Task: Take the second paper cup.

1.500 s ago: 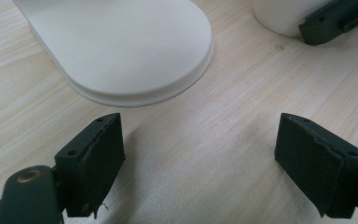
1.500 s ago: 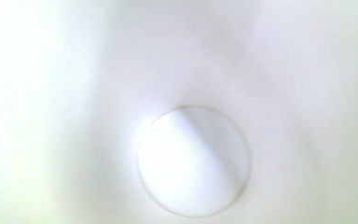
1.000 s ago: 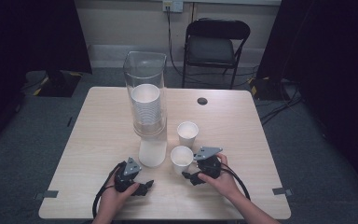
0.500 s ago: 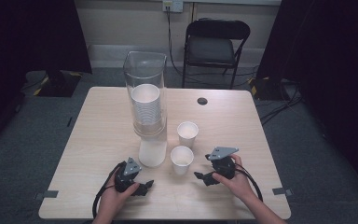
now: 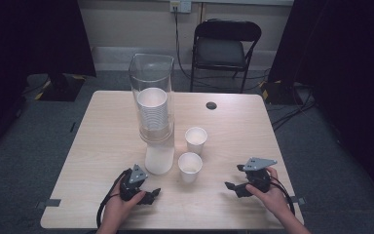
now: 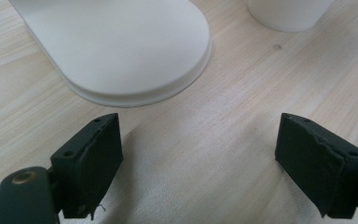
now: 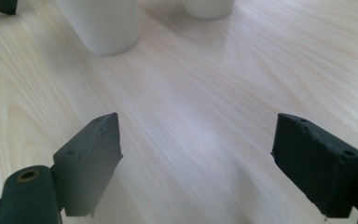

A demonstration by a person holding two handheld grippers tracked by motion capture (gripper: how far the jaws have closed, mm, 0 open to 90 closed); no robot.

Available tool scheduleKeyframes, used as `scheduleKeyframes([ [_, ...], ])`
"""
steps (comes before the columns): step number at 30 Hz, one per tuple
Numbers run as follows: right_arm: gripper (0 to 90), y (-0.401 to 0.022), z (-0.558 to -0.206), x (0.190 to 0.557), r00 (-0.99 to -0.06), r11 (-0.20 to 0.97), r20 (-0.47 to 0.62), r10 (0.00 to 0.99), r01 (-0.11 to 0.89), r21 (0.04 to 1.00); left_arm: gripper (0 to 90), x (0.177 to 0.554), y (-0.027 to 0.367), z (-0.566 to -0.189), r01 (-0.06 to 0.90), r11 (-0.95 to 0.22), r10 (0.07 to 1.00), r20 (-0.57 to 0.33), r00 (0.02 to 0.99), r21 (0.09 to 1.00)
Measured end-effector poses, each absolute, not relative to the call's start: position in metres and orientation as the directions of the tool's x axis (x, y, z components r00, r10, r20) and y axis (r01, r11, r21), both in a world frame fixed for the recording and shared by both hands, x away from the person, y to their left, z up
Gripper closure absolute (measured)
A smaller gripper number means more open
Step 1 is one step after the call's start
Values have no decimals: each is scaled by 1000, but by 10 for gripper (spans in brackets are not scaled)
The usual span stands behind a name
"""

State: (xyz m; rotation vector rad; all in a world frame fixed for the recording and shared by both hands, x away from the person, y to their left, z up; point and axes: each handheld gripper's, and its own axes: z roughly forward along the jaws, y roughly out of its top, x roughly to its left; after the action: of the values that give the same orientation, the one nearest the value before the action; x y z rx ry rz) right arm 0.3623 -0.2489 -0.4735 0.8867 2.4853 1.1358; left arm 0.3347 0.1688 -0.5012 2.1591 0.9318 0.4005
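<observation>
The near paper cup stood upright on the table, open end up. A second paper cup stood just behind it, close but apart. Both were white. To their left was a tall clear tube with a stack of white cups inside, on a white base.

My right claw was to the right of the near cup, well apart from it. Its jaws stood wide apart with nothing between them. Through them I saw just bare wood. It touched no cup.

My left claw was low by the table, just in front of the white base. Its jaws stood wide apart too, and held nothing.

The table was light wood with a small black round spot near the far edge. Behind it stood a black folding chair on grey carpet, by a pale wall. Dark curtains hung at both sides.
</observation>
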Motion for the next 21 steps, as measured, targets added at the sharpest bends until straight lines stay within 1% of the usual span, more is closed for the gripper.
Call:
scheduleKeyframes([
  [8, 149, -279, -476, 357, -750, 494, 10, 661, 446, 746, 142, 335, 168, -501, 497, -456, 729, -10, 684, 738],
  [10, 149, -287, -477, 356, -745, 504, -4, 667, 447, 739, 142, 335, 168, -501, 498, -455, 730, -11, 684, 738],
  [15, 149, -310, -488, 352, -722, 492, 20, 691, 490, 720, 142, 335, 169, -501, 495, -462, 727, -6, 687, 735],
  [21, 150, -321, -491, 348, -707, 490, 8, 707, 499, 715, 142, 335, 169, -501, 496, -460, 727, -7, 686, 736],
])
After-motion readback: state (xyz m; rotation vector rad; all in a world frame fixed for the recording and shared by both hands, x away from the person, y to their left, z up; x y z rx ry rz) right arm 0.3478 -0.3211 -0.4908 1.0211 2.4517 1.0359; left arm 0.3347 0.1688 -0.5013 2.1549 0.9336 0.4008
